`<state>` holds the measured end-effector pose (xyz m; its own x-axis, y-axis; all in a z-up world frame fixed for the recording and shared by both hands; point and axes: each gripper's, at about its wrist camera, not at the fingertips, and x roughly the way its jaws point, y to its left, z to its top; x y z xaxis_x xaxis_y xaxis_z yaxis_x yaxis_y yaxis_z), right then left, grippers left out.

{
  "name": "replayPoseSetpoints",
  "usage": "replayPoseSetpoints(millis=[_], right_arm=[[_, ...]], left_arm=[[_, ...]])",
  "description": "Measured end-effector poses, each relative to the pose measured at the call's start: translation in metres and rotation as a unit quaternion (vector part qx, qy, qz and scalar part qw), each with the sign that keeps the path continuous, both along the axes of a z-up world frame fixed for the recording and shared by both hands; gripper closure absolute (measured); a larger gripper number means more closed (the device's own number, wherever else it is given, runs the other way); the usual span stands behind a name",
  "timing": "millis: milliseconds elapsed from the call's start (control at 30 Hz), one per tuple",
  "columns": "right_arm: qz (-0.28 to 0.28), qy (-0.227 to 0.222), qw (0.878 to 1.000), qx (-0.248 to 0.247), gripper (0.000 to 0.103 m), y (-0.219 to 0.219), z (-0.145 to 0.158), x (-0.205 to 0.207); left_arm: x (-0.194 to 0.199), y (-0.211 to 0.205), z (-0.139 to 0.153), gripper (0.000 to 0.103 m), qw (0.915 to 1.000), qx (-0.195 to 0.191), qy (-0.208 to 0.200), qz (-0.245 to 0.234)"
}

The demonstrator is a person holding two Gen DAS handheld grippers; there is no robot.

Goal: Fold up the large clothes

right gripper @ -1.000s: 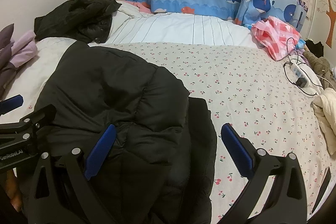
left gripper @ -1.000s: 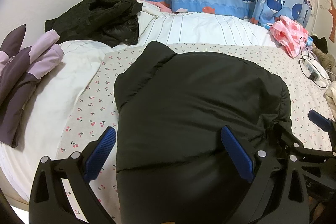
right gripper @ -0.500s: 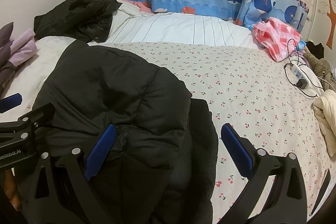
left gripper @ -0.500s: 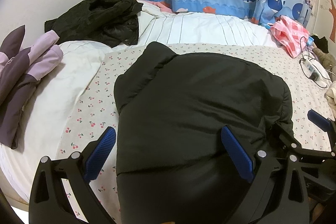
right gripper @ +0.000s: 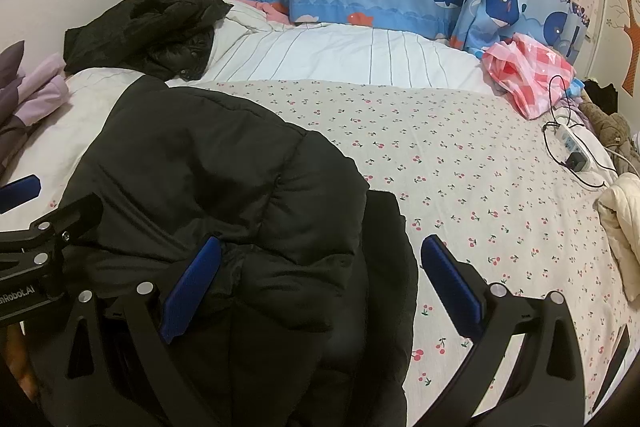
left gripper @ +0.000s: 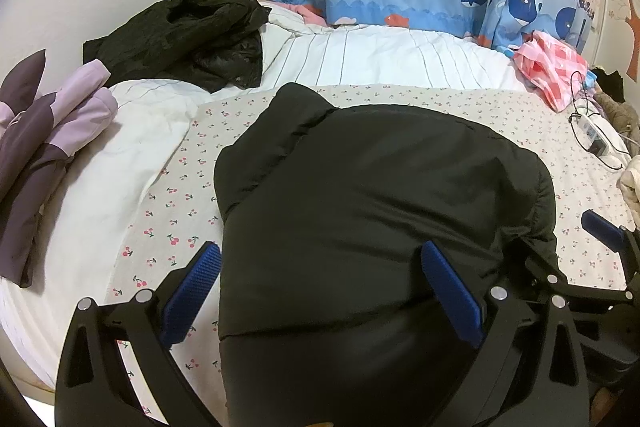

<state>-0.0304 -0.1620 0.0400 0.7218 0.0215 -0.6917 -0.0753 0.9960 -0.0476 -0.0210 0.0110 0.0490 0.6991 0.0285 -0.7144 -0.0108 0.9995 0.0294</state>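
A black puffer jacket (left gripper: 376,203) lies folded into a thick bundle on the cherry-print sheet (left gripper: 168,211). My left gripper (left gripper: 320,291) hovers open over its near left part, blue pads wide apart. In the right wrist view the same jacket (right gripper: 224,187) fills the lower left, one dark flap (right gripper: 390,267) sticking out to the right. My right gripper (right gripper: 318,291) is open above the jacket's near right edge, gripping nothing. Each gripper shows at the edge of the other's view.
A second black jacket (left gripper: 180,35) lies crumpled at the back left on the white striped duvet (left gripper: 392,63). Purple garments (left gripper: 44,143) sit far left. A pink checked bag (right gripper: 528,75), a power strip with cable (right gripper: 574,151) and a cream garment (right gripper: 624,223) line the right side.
Both views have crept slightly forward and up over the jacket. The jacket bundle and both open grippers otherwise stand as before.
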Motion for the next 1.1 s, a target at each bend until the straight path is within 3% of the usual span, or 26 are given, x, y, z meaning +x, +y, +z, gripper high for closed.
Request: replayPoseSetpoints(millis=[1100], right_arm=[[0.004, -0.002, 1.000, -0.010, 0.006, 0.002, -0.005, 0.015]], left_arm=[[0.004, 0.001, -0.001, 0.007, 1.0000, 0.001, 0.000, -0.001]])
